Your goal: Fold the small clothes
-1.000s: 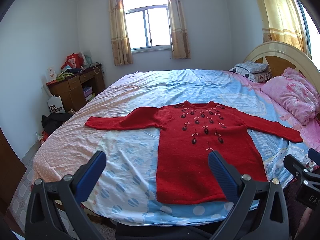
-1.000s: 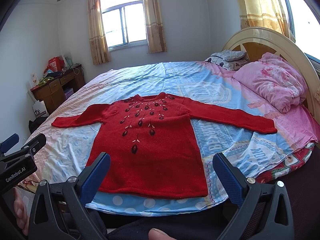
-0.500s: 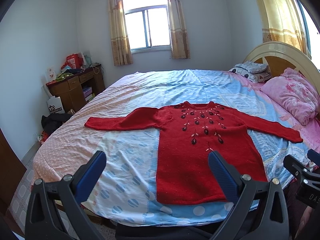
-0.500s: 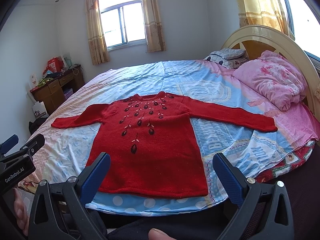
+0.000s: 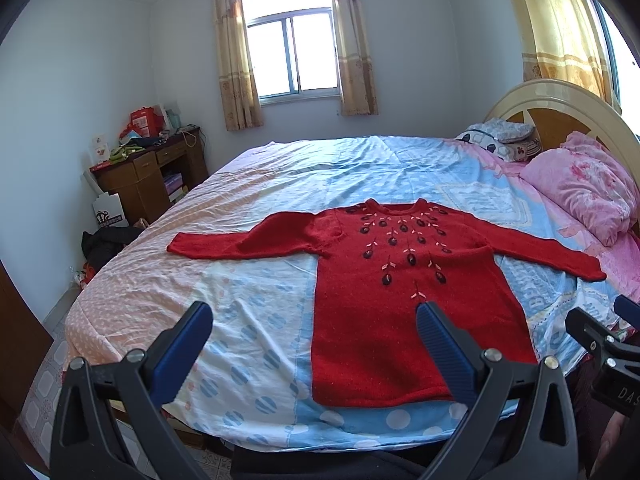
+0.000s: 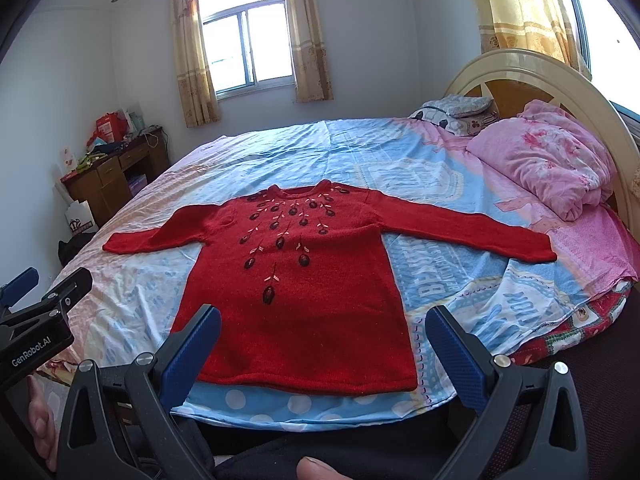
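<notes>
Nothing on the bed has shifted over the last second; only our right gripper [image 6: 322, 324] has drifted a touch, so the red sweater [image 6: 304, 280] sits a little differently in its view. We hold our left gripper [image 5: 314, 328] low over the near edge of the bed [image 5: 256, 184], its blue-padded fingers [image 5: 444, 348] spread wide apart with nothing between them. Our right gripper hangs the same way, jaws wide and empty, above the sweater's hem.

We see the sweater lying flat and face up on the blue and pink patterned sheet [image 6: 440, 276], neckline toward the far window [image 6: 244, 48], both sleeves stretched straight out to the sides, hem along the near edge of the bed. Dark embroidered flowers trail down from its collar.

At the right, a pink quilt [image 6: 552, 160] is bundled against the cream headboard [image 6: 532, 68], with a patterned pillow [image 6: 460, 108] just beyond it. At the left, a wooden desk [image 5: 148, 176] stands against the wall, cluttered on top. In the right wrist view, part of a hand [image 6: 38, 416] shows at the lower left beneath the other gripper's body.
</notes>
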The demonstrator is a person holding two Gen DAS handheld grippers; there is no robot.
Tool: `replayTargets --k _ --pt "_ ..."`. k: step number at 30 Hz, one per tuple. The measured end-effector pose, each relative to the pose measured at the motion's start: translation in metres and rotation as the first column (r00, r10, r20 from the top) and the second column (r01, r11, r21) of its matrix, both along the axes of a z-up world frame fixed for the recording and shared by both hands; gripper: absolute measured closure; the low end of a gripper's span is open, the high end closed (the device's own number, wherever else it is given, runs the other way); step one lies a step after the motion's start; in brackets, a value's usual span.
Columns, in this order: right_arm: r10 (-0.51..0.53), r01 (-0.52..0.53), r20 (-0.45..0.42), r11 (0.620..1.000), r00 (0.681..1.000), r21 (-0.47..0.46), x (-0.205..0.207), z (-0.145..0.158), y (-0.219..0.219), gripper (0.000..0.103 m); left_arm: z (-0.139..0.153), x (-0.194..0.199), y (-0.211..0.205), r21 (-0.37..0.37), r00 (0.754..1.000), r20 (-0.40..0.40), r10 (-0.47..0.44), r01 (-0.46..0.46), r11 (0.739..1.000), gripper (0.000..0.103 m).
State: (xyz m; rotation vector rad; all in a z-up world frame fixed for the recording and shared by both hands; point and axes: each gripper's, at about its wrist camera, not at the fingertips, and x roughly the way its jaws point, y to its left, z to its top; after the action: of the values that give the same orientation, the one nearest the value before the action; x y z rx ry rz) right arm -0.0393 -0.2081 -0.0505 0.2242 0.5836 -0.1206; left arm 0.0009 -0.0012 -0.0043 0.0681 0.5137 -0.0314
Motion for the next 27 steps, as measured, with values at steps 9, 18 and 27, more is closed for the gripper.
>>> replayTargets --k 9,18,27 --pt "0.002 -0.002 0.0 1.0 1.0 -0.003 0.004 -0.002 -0.004 0.001 -0.01 0.005 -0.003 0.038 1.0 -0.023 -0.02 0.02 0.999 0.0" --pt "-0.014 0.014 -0.033 1.0 0.999 -0.005 0.02 -0.015 -0.015 0.001 -0.022 0.022 -0.009 0.16 0.997 -0.057 -0.052 0.06 0.985 0.0" --pt "-0.027 0.027 -0.041 1.0 0.999 -0.011 0.051 -0.041 -0.037 0.001 -0.037 0.054 -0.019 0.14 0.993 -0.079 -0.085 0.095 0.986 0.0"
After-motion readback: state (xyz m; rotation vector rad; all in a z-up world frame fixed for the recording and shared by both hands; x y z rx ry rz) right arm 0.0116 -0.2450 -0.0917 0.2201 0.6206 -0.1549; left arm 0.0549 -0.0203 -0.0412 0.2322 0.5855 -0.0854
